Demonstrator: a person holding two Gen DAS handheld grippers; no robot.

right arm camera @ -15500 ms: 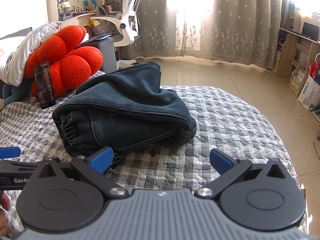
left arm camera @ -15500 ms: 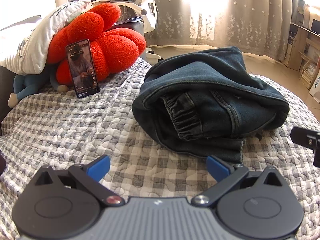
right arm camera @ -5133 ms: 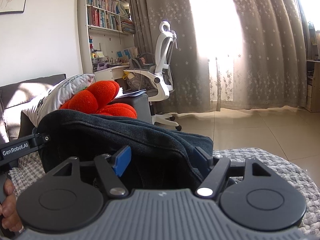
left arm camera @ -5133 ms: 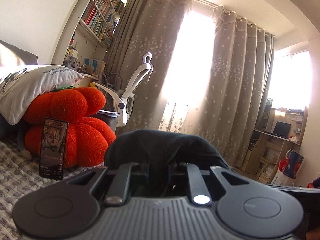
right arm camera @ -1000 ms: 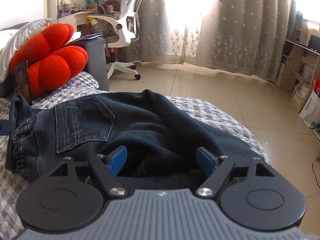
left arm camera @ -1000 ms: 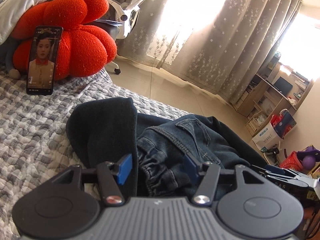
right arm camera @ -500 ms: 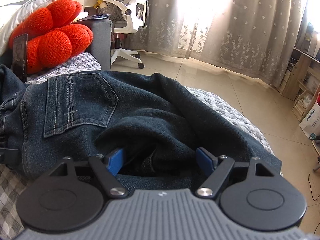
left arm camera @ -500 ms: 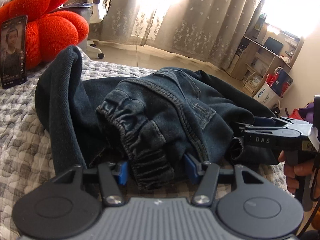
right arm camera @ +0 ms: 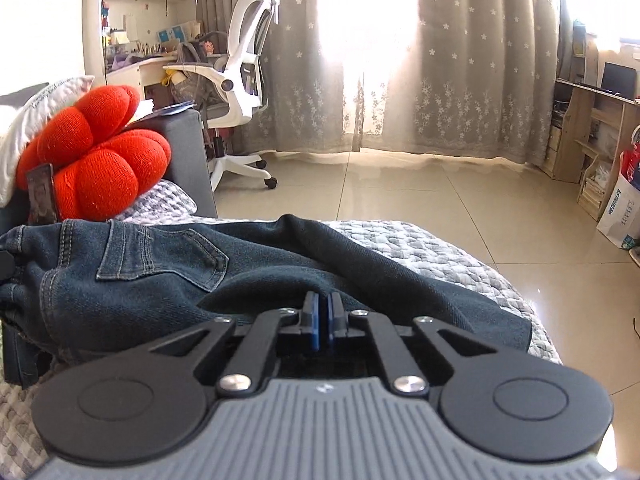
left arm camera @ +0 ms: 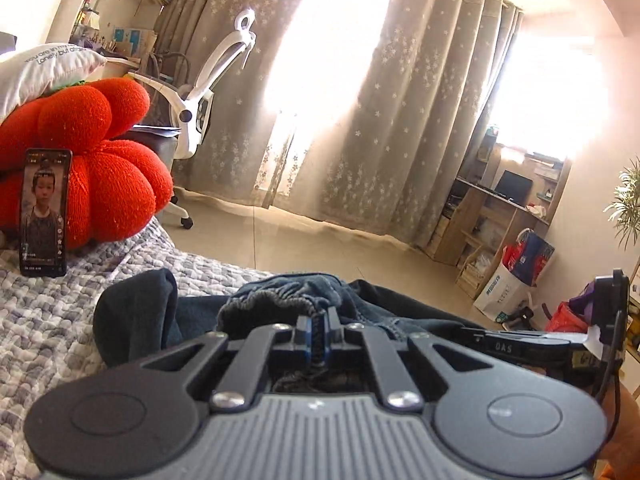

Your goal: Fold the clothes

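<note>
Dark blue jeans (left arm camera: 276, 294) lie bunched on the grey checked quilt (left arm camera: 48, 320). My left gripper (left arm camera: 316, 338) has its jaws closing tight, and the gathered elastic waistband is pinched between the blue pads. In the right wrist view the jeans (right arm camera: 160, 276) spread leftward with a back pocket facing up. My right gripper (right arm camera: 324, 318) is closing its jaws too, the pads nearly touching on a fold of denim at the near edge. How much cloth sits inside that grip is hidden.
A red knitted cushion (left arm camera: 104, 168) with a phone (left arm camera: 44, 212) propped against it and a white pillow (left arm camera: 44, 68) sit at the bed's left. Beyond the bed's rounded edge (right arm camera: 460, 264) are tiled floor, a white office chair (right arm camera: 244, 60) and bags (left arm camera: 516, 272).
Both grippers went from open around the denim to closed on it. The left view has tipped upward, so the jeans now sit low in the frame.
</note>
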